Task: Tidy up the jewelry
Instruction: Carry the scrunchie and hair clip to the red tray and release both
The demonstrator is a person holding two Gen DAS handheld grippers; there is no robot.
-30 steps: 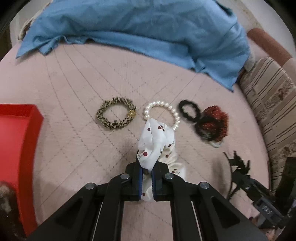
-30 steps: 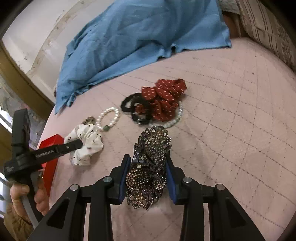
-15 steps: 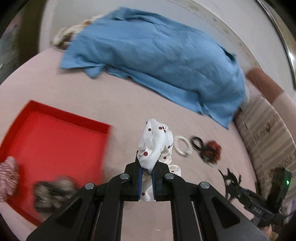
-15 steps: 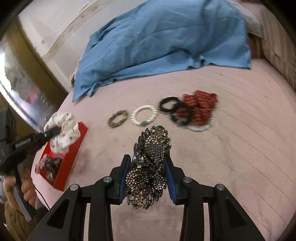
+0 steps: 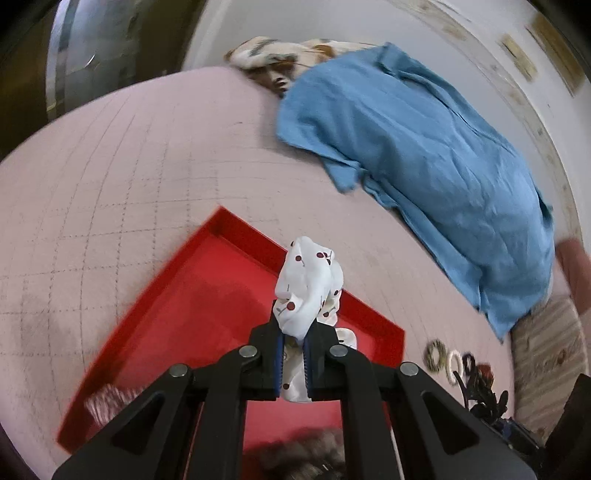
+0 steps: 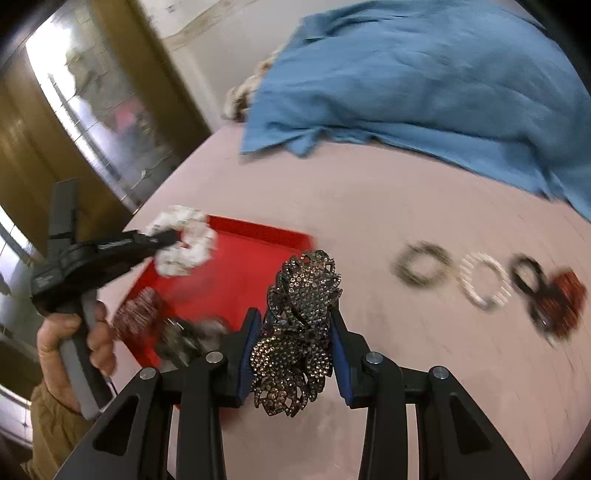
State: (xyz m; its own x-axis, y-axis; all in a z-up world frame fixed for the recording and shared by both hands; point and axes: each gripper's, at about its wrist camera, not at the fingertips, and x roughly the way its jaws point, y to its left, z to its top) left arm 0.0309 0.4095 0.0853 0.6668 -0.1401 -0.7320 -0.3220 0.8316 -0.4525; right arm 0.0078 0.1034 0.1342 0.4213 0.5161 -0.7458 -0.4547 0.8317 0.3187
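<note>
- Pink quilted bedspread (image 5: 155, 155) fills most of both views — stitched in a grid.
- Blue cloth (image 5: 424, 147) rumpled at upper right, against a pale scuffed wall (image 5: 236, 29).
- Glazed wooden door (image 6: 92, 110) at upper left — daylight through it.
- Striped cushion (image 5: 546, 354) at the left view's lower right edge.

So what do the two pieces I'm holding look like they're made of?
The white scrunchie in the left gripper: soft, gathered fabric with a cherry print. The hair clip in the right gripper: probably dark metal, set with sparkling rhinestones.

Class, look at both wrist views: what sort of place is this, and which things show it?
Most likely a bedroom at home: a wide pink quilted bedspread serves as the work surface, a blue garment lies crumpled on it, and a striped cushion sits at its edge.
</note>
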